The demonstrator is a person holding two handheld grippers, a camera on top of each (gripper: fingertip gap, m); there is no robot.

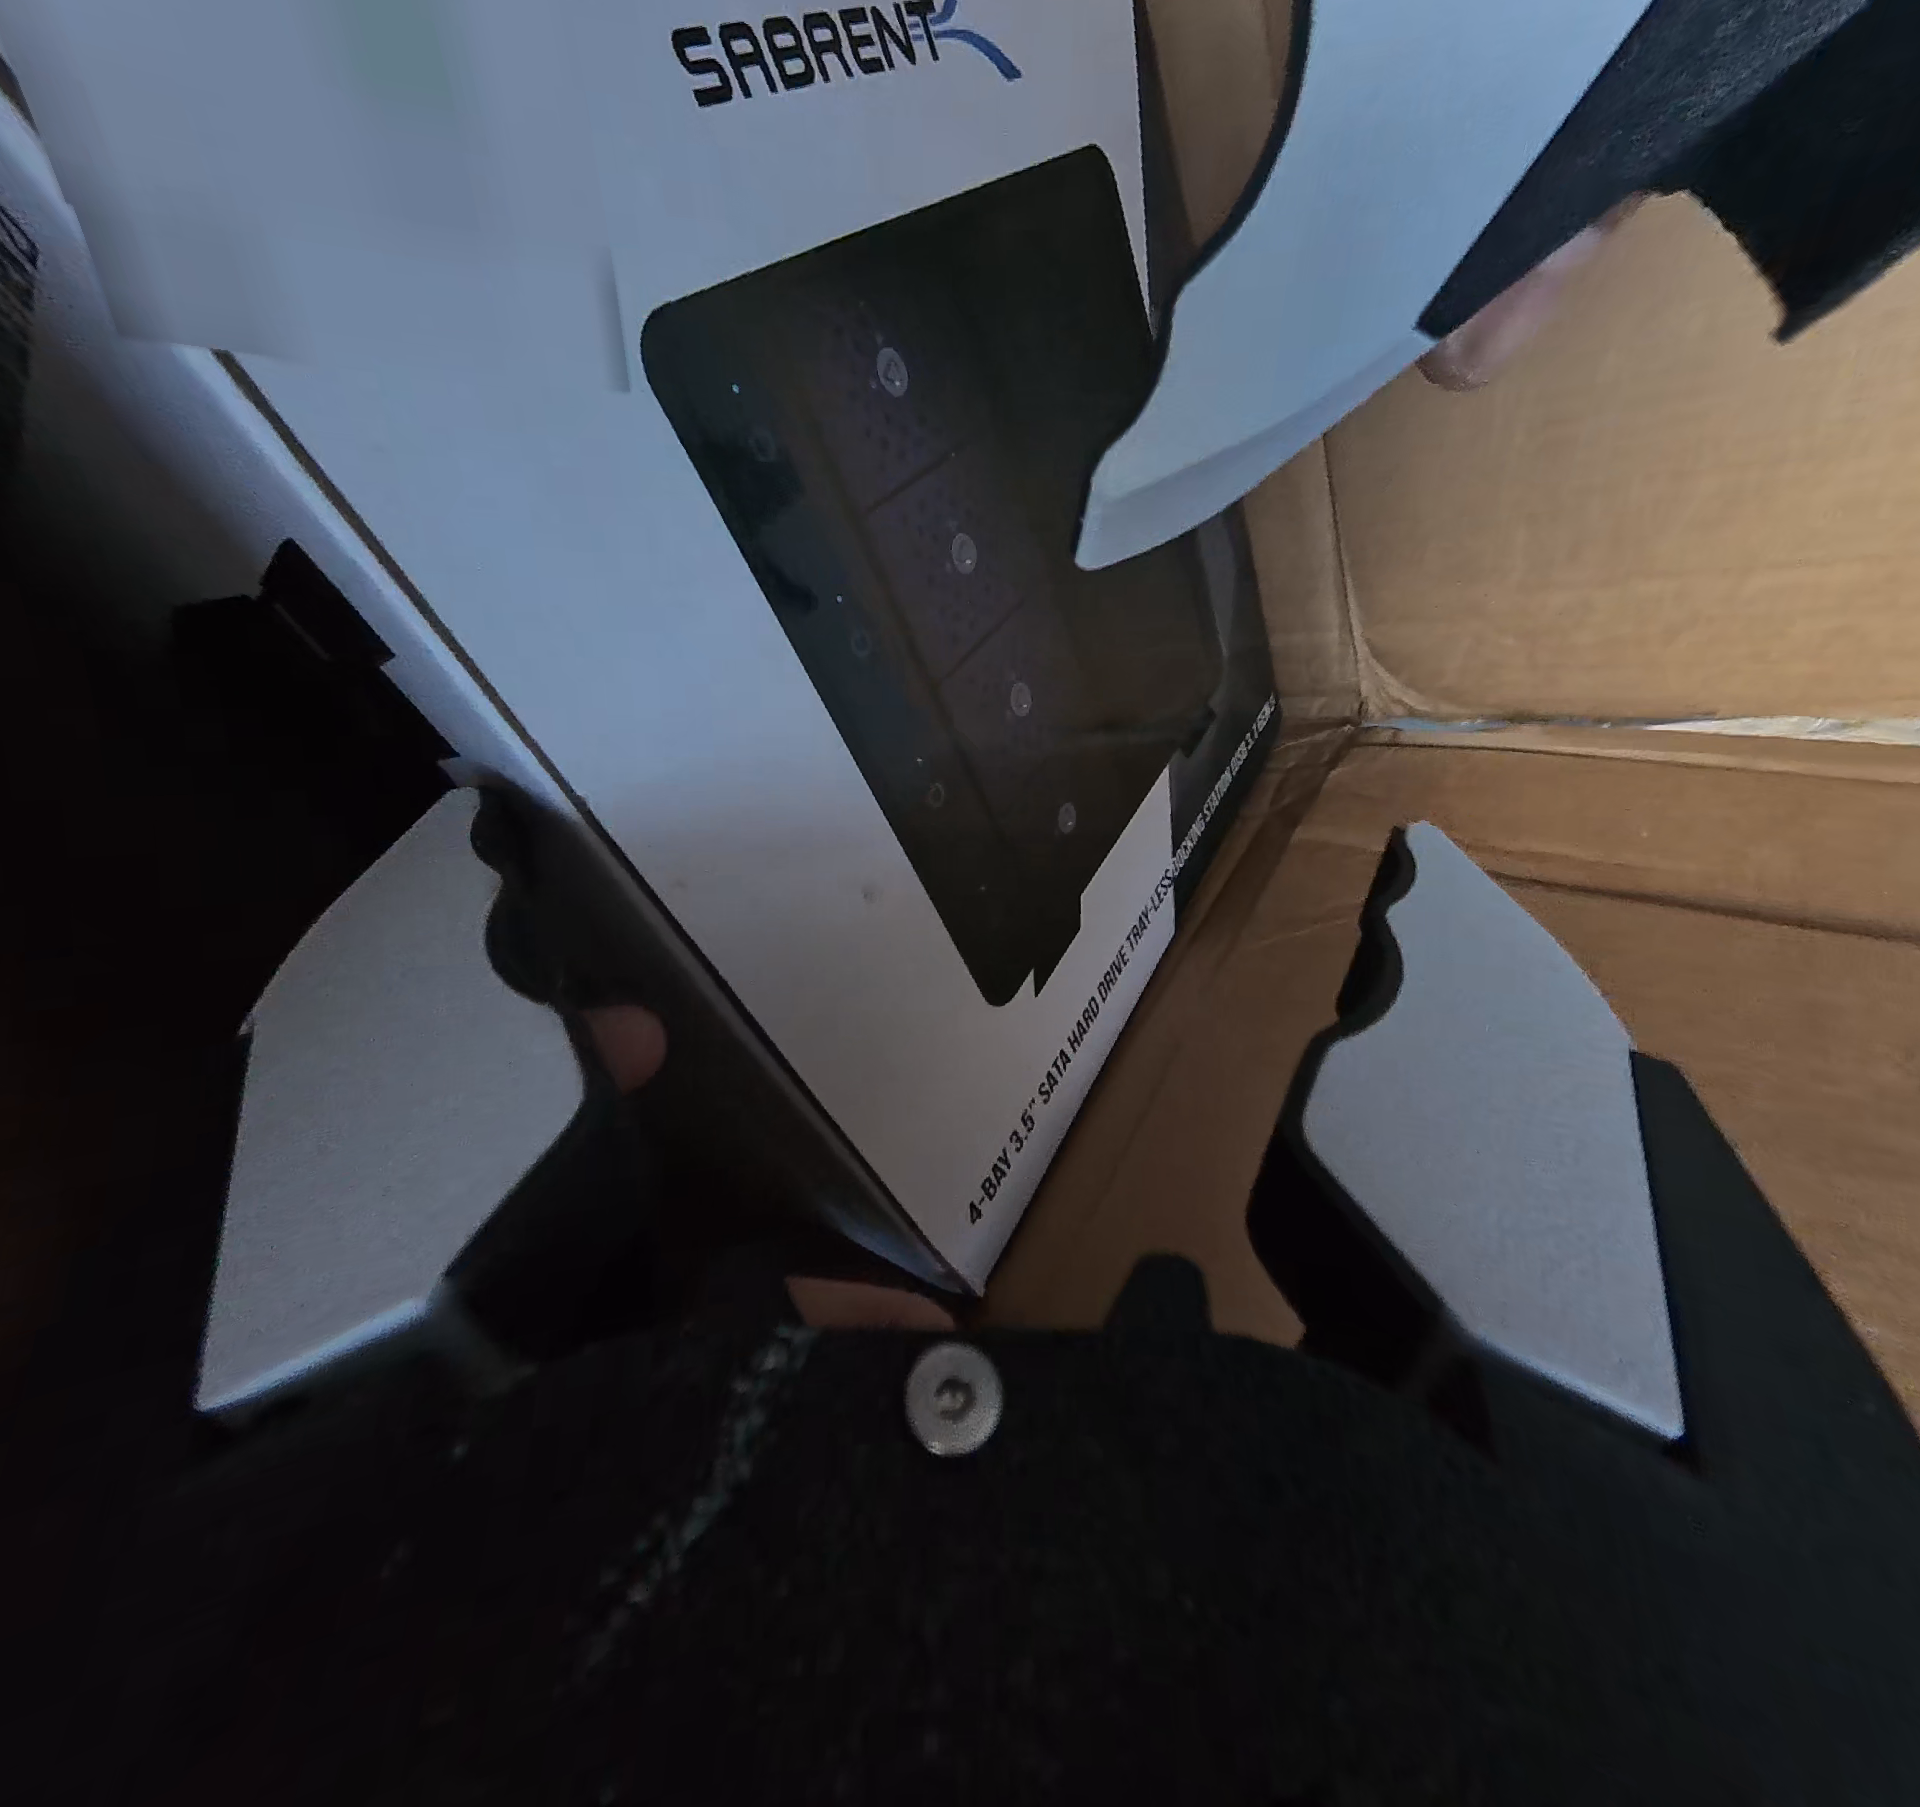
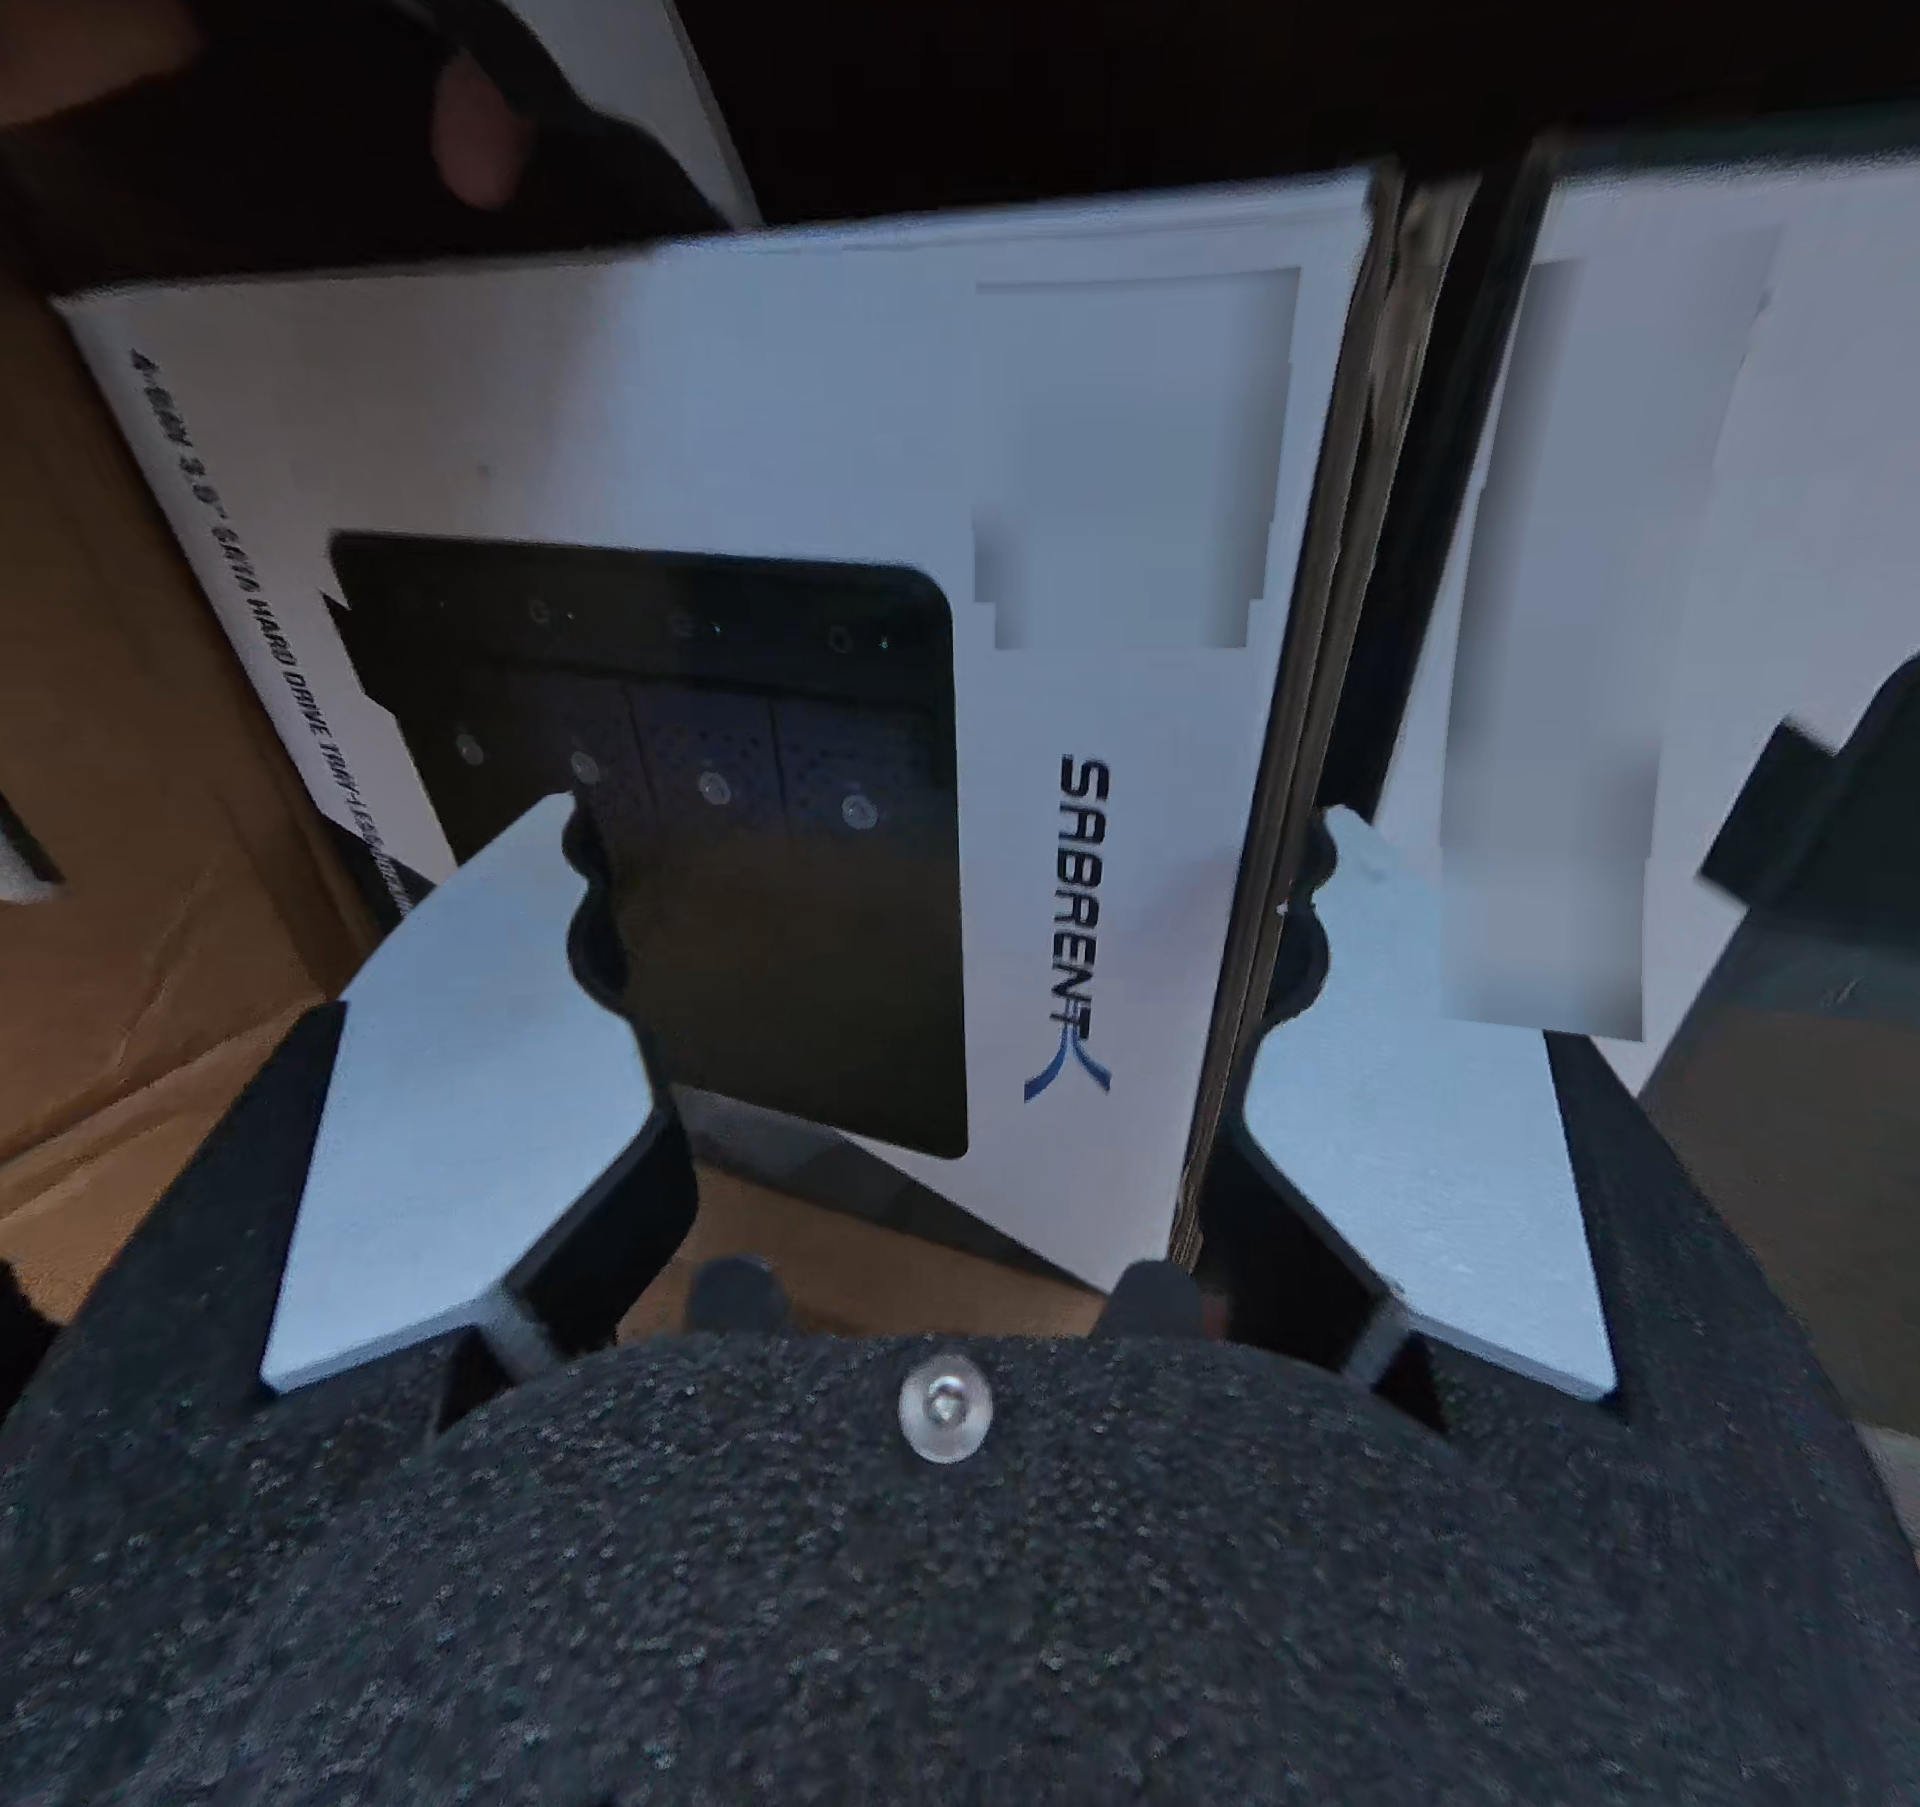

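A white cardboard retail box with a black device pictured on its face (image 1: 644, 677) stands tilted inside a brown corrugated shipping carton (image 1: 1621, 552). The left gripper (image 1: 935, 926), jaws spread wide, straddles the box's lower corner. The right gripper (image 2: 951, 822), also spread, spans its printed face and dark edge, seemingly steadying it.

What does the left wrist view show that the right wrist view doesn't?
Only the left wrist view shows the taped seam on the cardboard carton's floor and the right gripper reaching in from the upper right. Only the right wrist view shows a second white box beside the first, with a dark gap between them. Both show the white product box with a black device pictured on it, standing in the brown cardboard carton.
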